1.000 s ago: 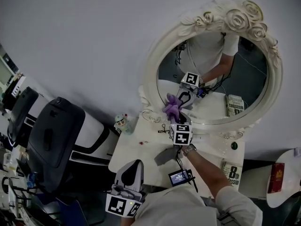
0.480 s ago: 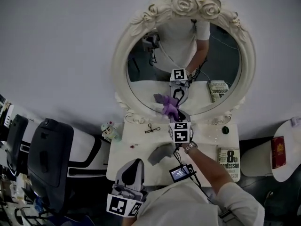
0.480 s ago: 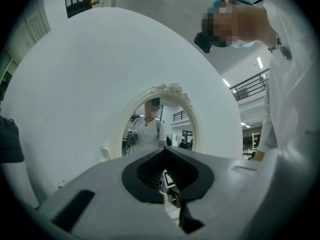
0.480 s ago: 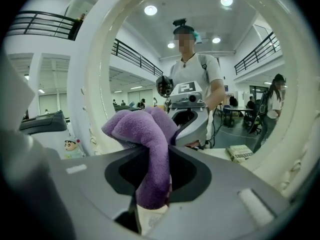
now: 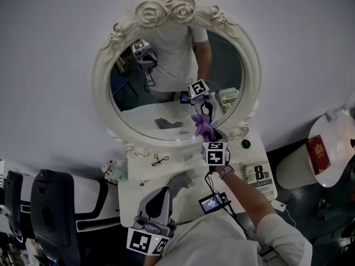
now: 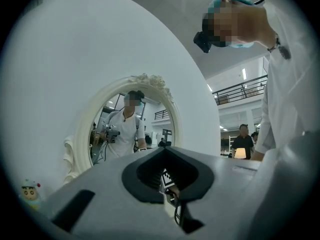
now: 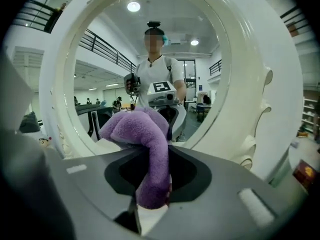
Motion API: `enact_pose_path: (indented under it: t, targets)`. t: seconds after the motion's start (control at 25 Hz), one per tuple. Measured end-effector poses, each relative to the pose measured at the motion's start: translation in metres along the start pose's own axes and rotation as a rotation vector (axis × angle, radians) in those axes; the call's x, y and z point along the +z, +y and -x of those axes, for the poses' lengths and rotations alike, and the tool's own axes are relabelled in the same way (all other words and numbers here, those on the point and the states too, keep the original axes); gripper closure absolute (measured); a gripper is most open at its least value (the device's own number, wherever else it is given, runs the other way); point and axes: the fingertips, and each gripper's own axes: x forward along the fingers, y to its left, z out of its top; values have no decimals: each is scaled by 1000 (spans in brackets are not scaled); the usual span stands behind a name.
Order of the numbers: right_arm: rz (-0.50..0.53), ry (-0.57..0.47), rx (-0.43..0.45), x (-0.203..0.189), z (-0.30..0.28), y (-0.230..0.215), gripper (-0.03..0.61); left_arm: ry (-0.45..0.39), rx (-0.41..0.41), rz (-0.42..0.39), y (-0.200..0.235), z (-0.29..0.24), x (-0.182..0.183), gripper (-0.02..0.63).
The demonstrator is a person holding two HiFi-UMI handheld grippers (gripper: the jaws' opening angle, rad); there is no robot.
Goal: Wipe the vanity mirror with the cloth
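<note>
Lab-type hall w/ staged vanity mirror (image 5: 101, 87): mezzanine railing (image 6: 239, 90) at 3 o'clock (left gripper view), black chair (image 5: 52, 215) at 8 o'clock (head view).

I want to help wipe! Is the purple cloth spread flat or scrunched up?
Scrunched up: the cloth bulges in a wad from the shut right gripper.

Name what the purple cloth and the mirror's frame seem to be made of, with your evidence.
Purple cloth: soft fleece or microfibre, probably; fuzzy matte nap, bends limply.
Mirror frame: glossy cream-white with moulded roses; resin, plaster or painted wood, cannot tell which.
</note>
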Motion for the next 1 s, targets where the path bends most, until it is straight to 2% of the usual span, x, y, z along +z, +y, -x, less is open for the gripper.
enact_pose_path:
  t: [0.16, 0.36, 0.48, 0.6, 0.76, 1.0]
  targets:
    - [-25, -9, -70, 0, 8, -34, 465, 3, -58, 5, -12, -12, -3, 606]
    - [-13, -38, -86, 6, 16, -44, 471, -4, -93, 7, -21, -20, -2, 606]
    - [-61, -49, -76, 7, 22, -44, 472, -4, -81, 10, -20, -19, -3, 606]
    - [-91, -72, -23, 9, 34, -26, 474, -10, -36, 17, -12, -12, -4, 606]
    - [-72, -87, 103, 14, 36, 23, 474, -19, 27, 17, -1, -5, -3, 606]
    - [0, -12, 264, -6, 17, 107, 474, -21, 145, 12, 10, 21, -3, 606]
